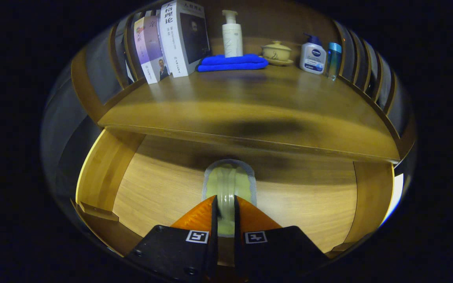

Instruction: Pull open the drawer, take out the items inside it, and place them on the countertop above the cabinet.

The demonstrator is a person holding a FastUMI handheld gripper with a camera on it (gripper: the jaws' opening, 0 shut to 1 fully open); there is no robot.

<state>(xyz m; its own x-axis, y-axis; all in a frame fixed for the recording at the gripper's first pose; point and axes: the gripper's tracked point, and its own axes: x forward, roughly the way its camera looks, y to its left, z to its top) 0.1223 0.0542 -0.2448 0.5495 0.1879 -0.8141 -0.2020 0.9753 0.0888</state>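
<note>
The wooden drawer (159,196) stands pulled open below the countertop (250,110). My gripper (225,210) is over the drawer's floor, shut on a pale green object with a grey rim (246,184). Both fingers (210,214) press on a raised ridge down its middle. The object reaches just ahead of the fingertips, below the countertop's front edge. I cannot tell whether it rests on the drawer floor or hangs above it. The rest of the drawer floor that I see is bare wood.
At the back of the countertop stand several books (171,39), a folded blue cloth (232,63), a white pump bottle (232,35), a lidded tea bowl (276,52), a white lotion bottle (313,55) and a small blue bottle (333,59). Slatted wooden rails flank both sides.
</note>
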